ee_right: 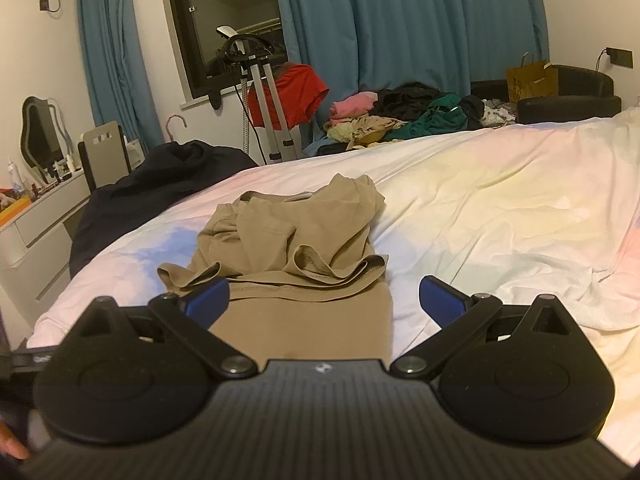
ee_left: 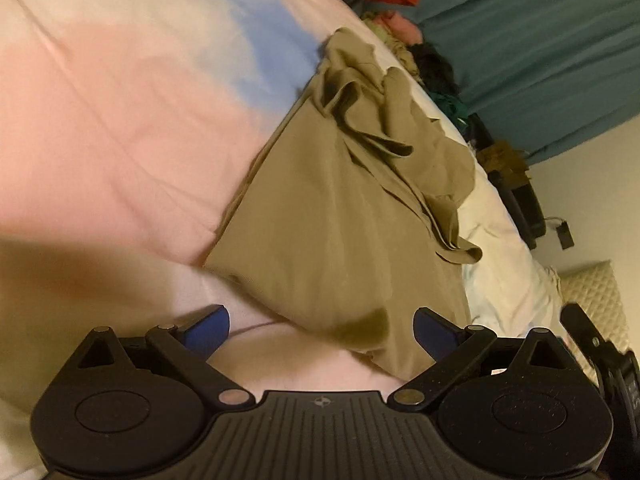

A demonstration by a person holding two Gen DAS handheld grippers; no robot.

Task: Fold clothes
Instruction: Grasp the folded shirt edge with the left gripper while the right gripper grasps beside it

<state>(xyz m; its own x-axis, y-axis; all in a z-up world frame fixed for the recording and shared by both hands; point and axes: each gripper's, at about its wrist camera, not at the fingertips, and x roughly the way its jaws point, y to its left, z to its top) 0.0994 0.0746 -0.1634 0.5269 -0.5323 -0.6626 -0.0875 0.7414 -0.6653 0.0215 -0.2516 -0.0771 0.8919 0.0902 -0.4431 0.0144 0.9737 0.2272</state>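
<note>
Garment [ee_right: 296, 240] on bed [ee_right: 480, 208], clothes pile [ee_right: 400, 116] behind, perhaps a chair [ee_right: 104, 148] left

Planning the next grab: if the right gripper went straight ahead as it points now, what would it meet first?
Most likely the tan garment on the bed: its flat near part lies between the open right gripper fingers, bunched folds just beyond. Depth is uncertain.

The left gripper [ee_left: 321, 330] has its blue-padded fingers [ee_left: 210, 330] spread wide, nothing between them. The right gripper [ee_right: 324, 300] is likewise wide apart (its blue fingers [ee_right: 440, 300] grip nothing), held level and pointing forward. At the lower left edge of the right wrist view a blurred fingertip [ee_right: 14, 450] shows.
</note>
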